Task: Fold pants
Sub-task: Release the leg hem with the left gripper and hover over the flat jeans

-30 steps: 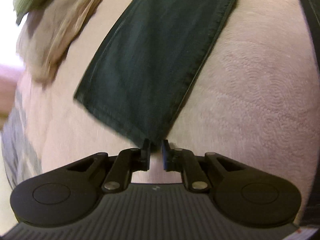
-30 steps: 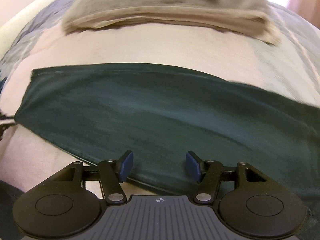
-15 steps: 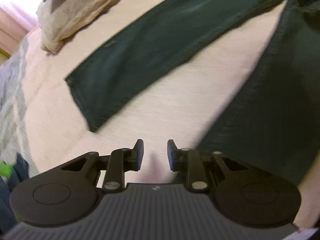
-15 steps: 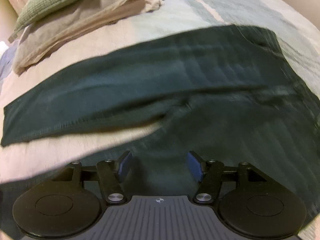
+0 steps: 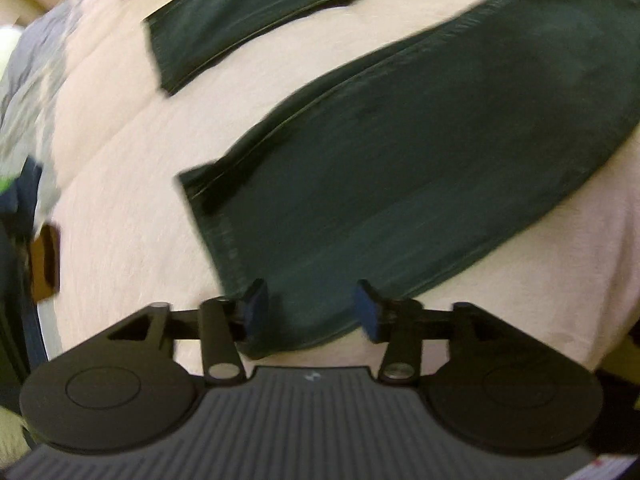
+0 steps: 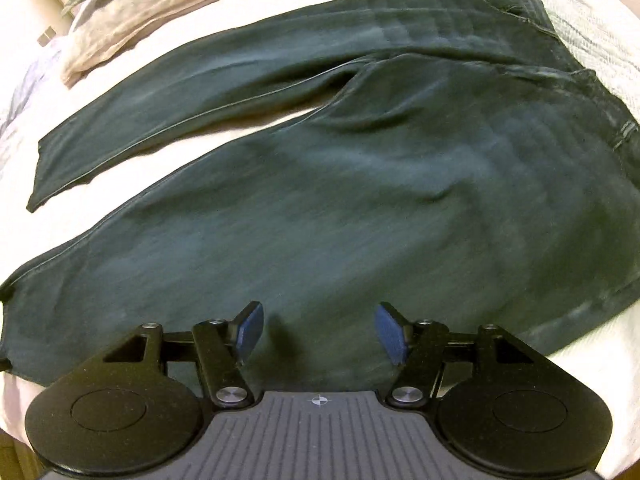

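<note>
Dark pants [image 6: 360,200] lie flat on the pale bedspread [image 5: 120,220], legs apart.
Our left gripper [image 5: 310,308] is opening above a leg hem, apparently gripping nothing; our right gripper [image 6: 318,332] hangs open over the seat.

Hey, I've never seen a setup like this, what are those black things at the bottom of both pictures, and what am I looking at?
Those black parts are hand-held tongs, one in each of a person's hands, each with a wide-angle camera looking along its two fingers. One picture comes from the left tongs, the other from the right tongs.

Below them, dark green pants lie spread flat on a pale bedcover, with both legs apart. A beige pillow sits at the far end.

Neither pair holds anything. The left tongs are opening above the hem of the near leg; the right tongs hang open over the upper part of the pants.
</note>
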The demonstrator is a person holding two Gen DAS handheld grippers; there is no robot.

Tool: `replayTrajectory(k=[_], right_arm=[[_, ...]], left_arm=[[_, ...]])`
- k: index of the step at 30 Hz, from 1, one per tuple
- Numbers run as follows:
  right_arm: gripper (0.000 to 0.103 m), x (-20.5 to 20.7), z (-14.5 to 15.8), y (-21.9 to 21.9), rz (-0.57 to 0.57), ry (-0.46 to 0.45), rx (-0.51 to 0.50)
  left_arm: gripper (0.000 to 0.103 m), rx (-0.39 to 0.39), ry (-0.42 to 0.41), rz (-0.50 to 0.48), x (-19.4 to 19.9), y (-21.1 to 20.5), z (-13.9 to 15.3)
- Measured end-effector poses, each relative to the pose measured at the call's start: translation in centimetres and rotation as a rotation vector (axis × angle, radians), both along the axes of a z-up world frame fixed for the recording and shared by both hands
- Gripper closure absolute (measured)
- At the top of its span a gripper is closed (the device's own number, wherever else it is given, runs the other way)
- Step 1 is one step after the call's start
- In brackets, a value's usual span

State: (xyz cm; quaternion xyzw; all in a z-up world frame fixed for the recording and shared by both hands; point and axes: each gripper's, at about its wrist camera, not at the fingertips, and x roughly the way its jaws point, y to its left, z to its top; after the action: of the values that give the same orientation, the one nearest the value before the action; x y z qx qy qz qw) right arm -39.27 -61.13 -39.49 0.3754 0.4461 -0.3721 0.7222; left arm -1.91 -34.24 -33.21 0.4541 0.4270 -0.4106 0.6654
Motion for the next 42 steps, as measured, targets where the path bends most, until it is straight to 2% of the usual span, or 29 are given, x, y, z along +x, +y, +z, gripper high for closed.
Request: replayTrajectory(k=[2, 6, 8, 10, 11, 12, 14, 18, 22, 25, 27, 29, 31, 34, 38, 42], right_arm=[[0.044, 1.3, -0.1, 2.0, -0.005, 0.000, -0.009], [0.044, 4.0, -0.6, 5.7, -0.011, -0.006, -0.031], [0.044, 5.3, -0.8, 7.1, 0.001, 0.005, -0.049], [0.044, 6.3, -0.3, 8.5, -0.001, 0.002, -0.069], [0.044, 6.6, 0.0, 9.0, -0.010, -0.005, -0.076], [0.044, 6.8, 0.5, 9.2, -0.017, -0.012, -0.081], [0.044, 7.1, 1.5, 10.0, -0.023, -0.020, -0.087], [0.043, 7.9, 2.5, 11.5, -0.020, -0.019, -0.077], [0.043, 7.3, 3.0, 12.5, -0.043, -0.006, -0.069], [0.043, 6.0, 3.7, 12.6, -0.084, -0.005, -0.064], [0.043, 4.6, 4.7, 12.5, -0.113, -0.010, -0.069], [0.043, 3.1, 6.0, 12.4, -0.142, 0.001, -0.091], [0.043, 1.7, 7.3, 12.2, -0.172, 0.013, -0.110], [0.043, -0.1, 9.5, 11.2, -0.193, 0.046, -0.117], [0.041, -0.5, 11.8, 9.4, -0.128, 0.115, -0.101], [0.039, -0.5, 14.0, 8.3, -0.089, 0.104, -0.137]], left_arm=[[0.055, -0.057, -0.012, 0.019, 1.7, 1.0, -0.1], [0.055, -0.197, -0.045, -0.050, 5.4, 0.5, -0.4], [0.055, -0.260, 0.011, -0.014, 8.5, -0.9, -0.7], [0.054, -0.249, -0.051, 0.052, 11.7, -2.4, -1.6], [0.062, -0.240, -0.051, 0.128, 13.7, -2.7, -1.8], [0.065, -0.256, -0.040, 0.189, 15.2, -2.5, -1.5], [0.065, -0.283, -0.050, 0.193, 16.0, -1.7, -0.1], [0.065, -0.285, -0.036, 0.100, 13.3, 0.8, 2.0], [0.063, -0.261, 0.085, 0.014, 7.8, 3.0, 1.8], [0.063, -0.167, 0.162, -0.066, 2.8, 4.3, -0.3], [0.063, -0.066, 0.222, -0.073, 1.5, 5.0, -2.0], [0.063, -0.044, 0.203, -0.061, 0.9, 5.7, -1.2], [0.063, -0.079, 0.204, -0.025, 1.1, 6.3, 0.9], [0.063, -0.120, 0.160, 0.021, 2.0, 6.6, 4.6], [0.060, -0.179, 0.129, 0.075, 2.9, 5.6, 8.8], [0.057, -0.236, 0.118, 0.096, 2.8, 3.5, 11.4]])
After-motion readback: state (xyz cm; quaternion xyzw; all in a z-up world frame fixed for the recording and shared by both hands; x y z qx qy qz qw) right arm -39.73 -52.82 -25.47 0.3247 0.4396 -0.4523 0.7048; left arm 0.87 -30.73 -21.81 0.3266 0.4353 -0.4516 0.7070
